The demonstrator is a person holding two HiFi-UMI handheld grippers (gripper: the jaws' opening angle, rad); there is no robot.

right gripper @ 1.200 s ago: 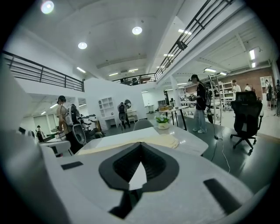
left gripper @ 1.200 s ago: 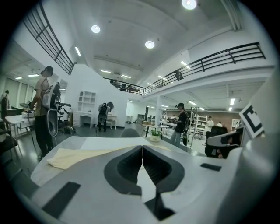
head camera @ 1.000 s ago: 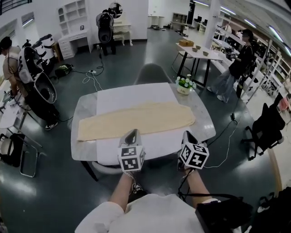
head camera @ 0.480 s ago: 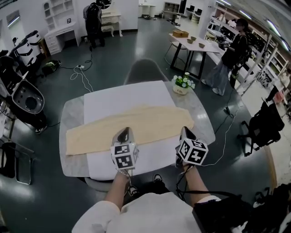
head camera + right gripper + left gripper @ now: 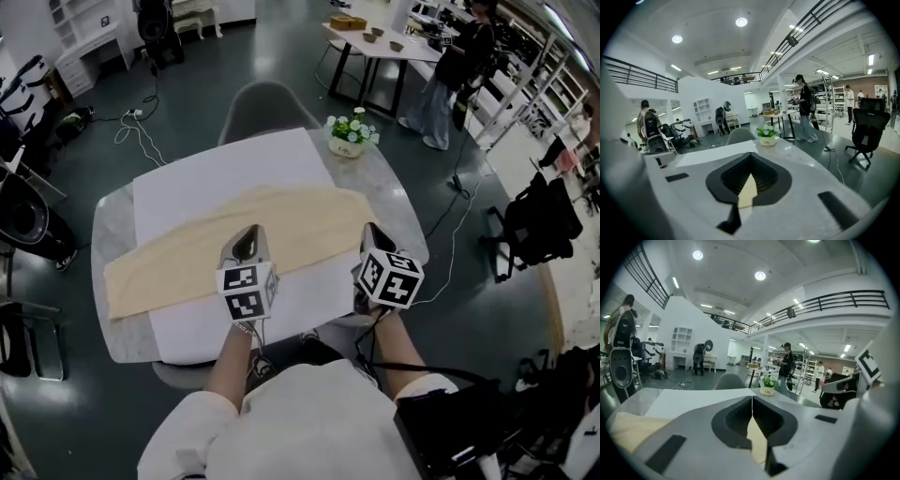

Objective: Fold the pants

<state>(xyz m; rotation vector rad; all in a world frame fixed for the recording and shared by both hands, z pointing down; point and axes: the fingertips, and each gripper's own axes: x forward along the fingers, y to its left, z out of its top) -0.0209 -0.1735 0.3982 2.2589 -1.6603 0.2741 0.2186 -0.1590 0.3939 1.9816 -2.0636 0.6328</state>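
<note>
Beige pants point(image 5: 178, 262) lie flat and stretched sideways across a white sheet point(image 5: 216, 173) on the round table point(image 5: 105, 328). My left gripper point(image 5: 246, 234) hovers over the near edge of the pants at their middle, jaws shut with the tips meeting point(image 5: 752, 399) and nothing between them. My right gripper point(image 5: 369, 231) is over the pants' right end near the table rim, also shut and empty point(image 5: 751, 157). Beige cloth shows below each gripper through the gap behind the tips. Whether the tips touch the cloth cannot be told.
A white pot of flowers point(image 5: 346, 139) stands at the table's far right edge. A grey chair point(image 5: 267, 101) is tucked in at the far side. A person point(image 5: 448, 66) stands by another table at the back right; a black office chair point(image 5: 530, 225) is on the right.
Both grippers have moved forward from the table's near edge to above the pants. The pants lie as before. Both stay shut.
</note>
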